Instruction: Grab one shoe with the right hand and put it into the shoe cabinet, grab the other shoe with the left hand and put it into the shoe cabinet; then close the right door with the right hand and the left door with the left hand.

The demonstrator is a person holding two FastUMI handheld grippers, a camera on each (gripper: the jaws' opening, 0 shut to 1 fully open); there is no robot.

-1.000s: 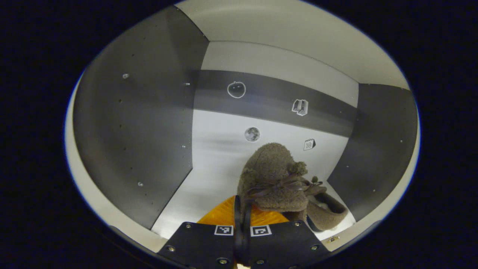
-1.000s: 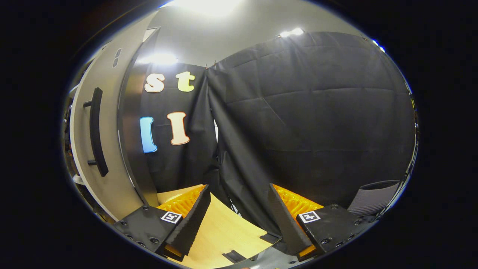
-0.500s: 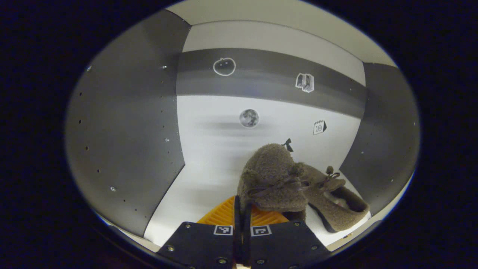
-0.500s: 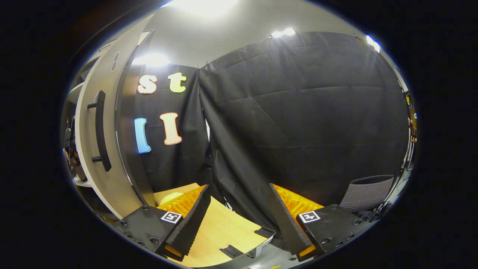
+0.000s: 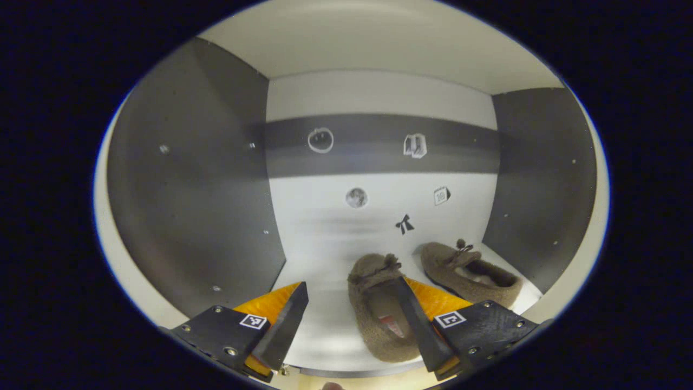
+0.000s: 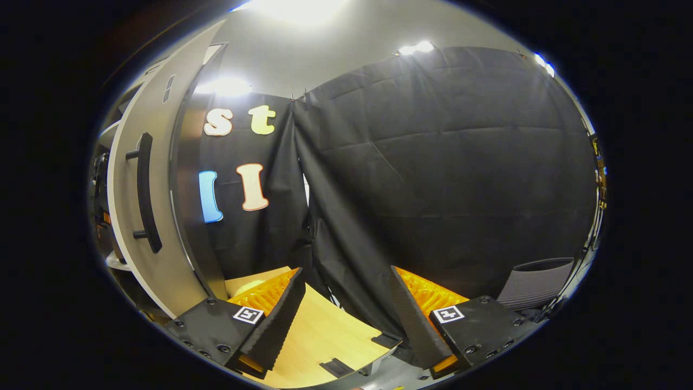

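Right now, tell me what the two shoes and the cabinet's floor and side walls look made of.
Near shoe and far shoe: fuzzy brown fleece or boucle fabric, judging by the nubby pile, each with a small tie at the front. Cabinet floor: smooth white board, probably laminate, faintly glossy. Side walls: matte dark grey panel dotted with peg holes, likely laminated board too.

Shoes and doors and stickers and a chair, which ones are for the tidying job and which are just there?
For the job: near fuzzy shoe, far fuzzy shoe, shoe cabinet, open door with its handle, left gripper, right gripper, both open.

Just there: stickers on the cabinet's back, wooden table, grey chair.
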